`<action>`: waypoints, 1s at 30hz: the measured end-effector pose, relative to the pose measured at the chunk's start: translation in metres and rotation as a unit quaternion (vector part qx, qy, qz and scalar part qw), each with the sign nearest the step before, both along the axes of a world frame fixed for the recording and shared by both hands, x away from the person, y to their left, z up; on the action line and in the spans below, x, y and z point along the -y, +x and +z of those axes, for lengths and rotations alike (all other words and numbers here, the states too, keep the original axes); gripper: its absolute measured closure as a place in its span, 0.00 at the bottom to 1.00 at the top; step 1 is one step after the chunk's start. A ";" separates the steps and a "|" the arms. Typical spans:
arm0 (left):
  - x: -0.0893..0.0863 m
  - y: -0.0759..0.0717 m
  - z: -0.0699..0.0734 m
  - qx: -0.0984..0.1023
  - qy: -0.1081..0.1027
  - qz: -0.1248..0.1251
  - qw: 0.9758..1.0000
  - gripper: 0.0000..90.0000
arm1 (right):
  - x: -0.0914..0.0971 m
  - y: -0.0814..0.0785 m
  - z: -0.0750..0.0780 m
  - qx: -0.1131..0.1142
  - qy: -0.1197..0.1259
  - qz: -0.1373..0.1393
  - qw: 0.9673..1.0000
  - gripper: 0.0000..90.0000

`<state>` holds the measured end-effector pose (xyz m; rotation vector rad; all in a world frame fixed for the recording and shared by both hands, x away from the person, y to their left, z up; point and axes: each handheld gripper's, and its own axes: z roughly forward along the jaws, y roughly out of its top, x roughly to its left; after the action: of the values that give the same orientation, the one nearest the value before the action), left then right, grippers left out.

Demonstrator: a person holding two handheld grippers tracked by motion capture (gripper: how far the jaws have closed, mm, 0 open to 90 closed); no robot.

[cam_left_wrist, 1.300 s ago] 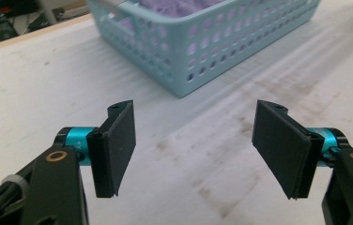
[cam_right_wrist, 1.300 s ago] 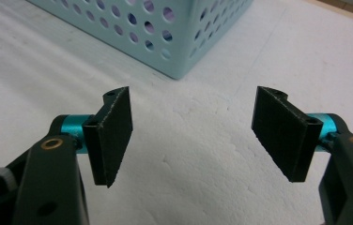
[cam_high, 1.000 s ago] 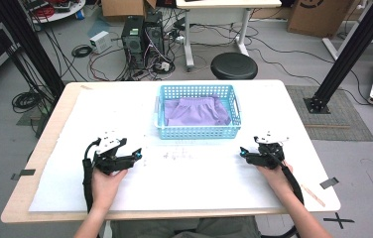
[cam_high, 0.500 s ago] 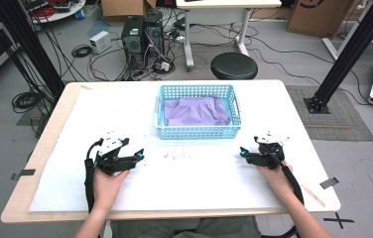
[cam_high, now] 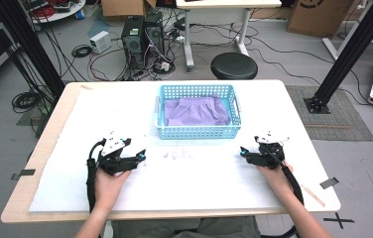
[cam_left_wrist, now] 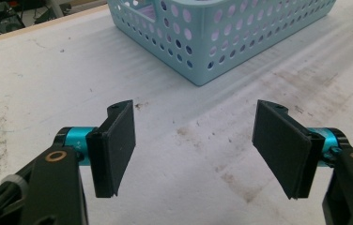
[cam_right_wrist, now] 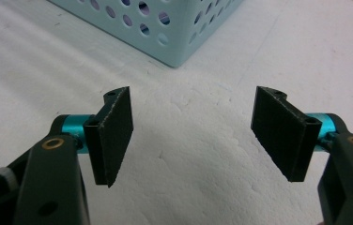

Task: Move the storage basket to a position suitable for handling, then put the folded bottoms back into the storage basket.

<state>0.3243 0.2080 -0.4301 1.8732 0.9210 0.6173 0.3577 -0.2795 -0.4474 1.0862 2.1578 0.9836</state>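
The pale blue perforated plastic basket [cam_left_wrist: 221,33] was cut off by the top edge in both gripper views. The folded lilac cloth [cam_high: 197,111] was partly hidden by its walls; the garment's kind could not be told.

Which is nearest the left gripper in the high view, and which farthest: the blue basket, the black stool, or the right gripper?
From the left gripper:
1. Blue basket, ahead and to its right.
2. Right gripper, across the table.
3. Black stool, on the floor beyond the table.
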 end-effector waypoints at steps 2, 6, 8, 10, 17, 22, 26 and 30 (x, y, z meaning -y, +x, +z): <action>0.000 0.000 0.000 0.001 -0.002 -0.003 1.000 0.34 | 0.000 0.000 0.000 -0.004 0.005 -0.004 1.000 0.34; 0.001 -0.001 0.001 0.003 0.000 -0.006 1.000 0.34 | 0.002 0.000 0.001 -0.001 0.009 -0.008 1.000 0.34; 0.002 -0.001 0.001 0.004 0.000 -0.007 1.000 0.34 | 0.001 -0.001 0.001 0.003 0.008 -0.009 1.000 0.33; 0.003 0.000 0.001 0.007 0.000 -0.007 1.000 0.34 | 0.002 -0.001 0.001 0.006 0.007 -0.009 1.000 0.34; 0.006 -0.001 0.001 0.006 0.005 -0.013 1.000 0.34 | 0.002 -0.002 0.002 0.010 0.010 -0.009 1.000 0.34; 0.006 -0.002 0.002 0.007 0.003 -0.013 1.000 0.34 | 0.003 -0.003 0.002 0.015 0.012 -0.010 1.000 0.33; 0.008 -0.003 0.004 0.013 0.005 -0.015 1.000 0.34 | 0.003 -0.004 0.003 0.019 0.013 -0.006 1.000 0.33; 0.011 -0.005 0.005 0.019 0.006 -0.018 1.000 0.34 | 0.002 -0.006 0.003 0.021 0.011 -0.005 1.000 0.34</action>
<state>0.3192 0.1972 -0.4250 1.8790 0.8589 0.6345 0.3520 -0.2812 -0.4440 1.0764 2.1108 1.0200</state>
